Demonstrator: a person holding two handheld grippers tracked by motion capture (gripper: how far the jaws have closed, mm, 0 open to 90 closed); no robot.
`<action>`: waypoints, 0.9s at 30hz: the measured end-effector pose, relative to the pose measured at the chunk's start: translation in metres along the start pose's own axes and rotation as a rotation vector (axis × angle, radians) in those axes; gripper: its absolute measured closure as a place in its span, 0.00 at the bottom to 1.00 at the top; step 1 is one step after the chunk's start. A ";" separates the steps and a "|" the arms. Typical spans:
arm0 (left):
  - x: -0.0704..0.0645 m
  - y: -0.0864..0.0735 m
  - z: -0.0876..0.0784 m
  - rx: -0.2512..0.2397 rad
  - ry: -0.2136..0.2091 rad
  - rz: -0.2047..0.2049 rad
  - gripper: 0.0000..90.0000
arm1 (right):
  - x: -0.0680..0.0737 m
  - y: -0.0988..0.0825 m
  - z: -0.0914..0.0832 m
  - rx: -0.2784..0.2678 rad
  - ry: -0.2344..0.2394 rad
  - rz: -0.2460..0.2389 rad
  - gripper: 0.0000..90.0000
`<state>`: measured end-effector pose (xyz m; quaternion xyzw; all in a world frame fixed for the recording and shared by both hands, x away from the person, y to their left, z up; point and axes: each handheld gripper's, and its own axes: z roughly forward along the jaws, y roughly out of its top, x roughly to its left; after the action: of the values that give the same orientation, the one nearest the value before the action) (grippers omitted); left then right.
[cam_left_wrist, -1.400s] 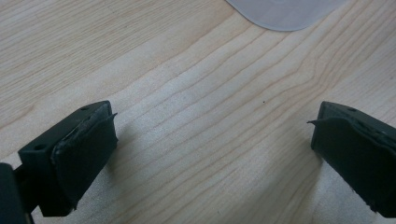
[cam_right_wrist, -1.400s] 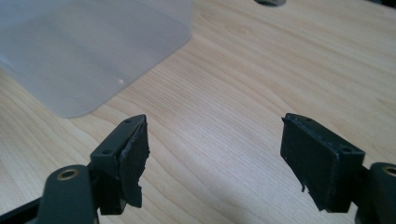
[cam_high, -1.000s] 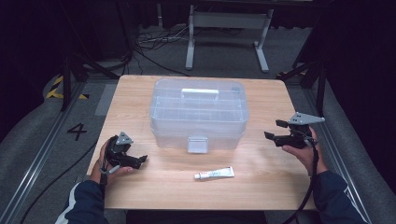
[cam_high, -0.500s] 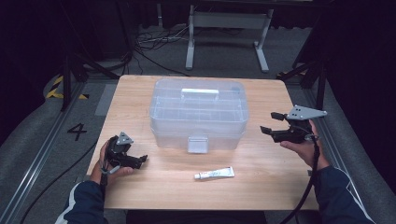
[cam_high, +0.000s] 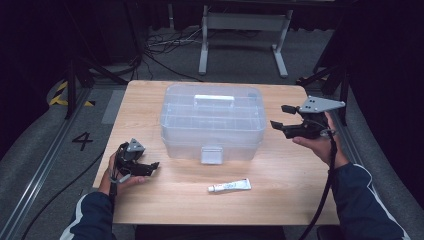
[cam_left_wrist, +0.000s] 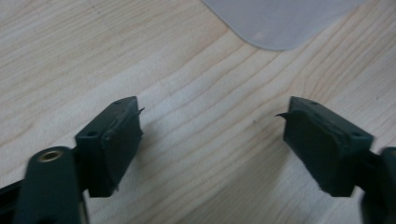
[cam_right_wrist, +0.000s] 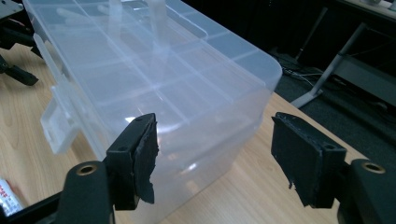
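Right gripper (cam_high: 282, 116) hovers above the table at approx 3 o'clock of the clear plastic storage box (cam_high: 212, 122), jaws spread w/ nothing between them; they have just been closing a little, no contact yet. In the right gripper view the box's right end wall sits straight ahead between the two pads, a gap showing on both sides.

Left gripper (cam_high: 150, 167) rests low on the wooden table (cam_high: 145, 100) at approx 7 o'clock of the box, jaws also spread and empty, and have just narrowed a bit. Left gripper view: bare wood between the pads (cam_left_wrist: 114, 140), w/ a rounded corner of the box at 12–1 o'clock, apart from the jaws.

Box stands mid-table, lid down, white handle (cam_high: 214, 98) on top, front latch (cam_high: 211, 155) facing the person. Its long axis runs 9-to-3 across the table, so the right gripper points along that axis at the short end. Small white tube (cam_high: 229, 186) lies on the table at 6 o'clock of the box, just in front of the latch, long axis also roughly 9-to-3.

Judgement: right hand is nearer the box and lined up on it; left hand is nearer the tube, which lies at approx 3 o'clock of it. Next move likely turns on the right gripper's line to the box's end or lid edge.
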<state>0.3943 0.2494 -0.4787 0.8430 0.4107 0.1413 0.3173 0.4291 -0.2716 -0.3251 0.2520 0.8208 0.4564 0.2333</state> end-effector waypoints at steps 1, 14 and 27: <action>-0.002 0.004 -0.002 -0.022 -0.016 0.012 0.18 | 0.001 0.005 0.002 0.001 0.006 -0.006 0.36; -0.017 0.038 -0.006 -0.103 -0.017 0.086 0.18 | 0.019 0.052 0.054 0.050 0.077 -0.076 0.39; -0.023 0.057 -0.005 -0.140 -0.052 0.124 0.18 | 0.024 0.072 0.089 0.078 0.091 -0.100 0.47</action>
<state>0.4119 0.2073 -0.4367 0.8459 0.3386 0.1671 0.3766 0.4799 -0.1677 -0.3089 0.1985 0.8594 0.4228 0.2082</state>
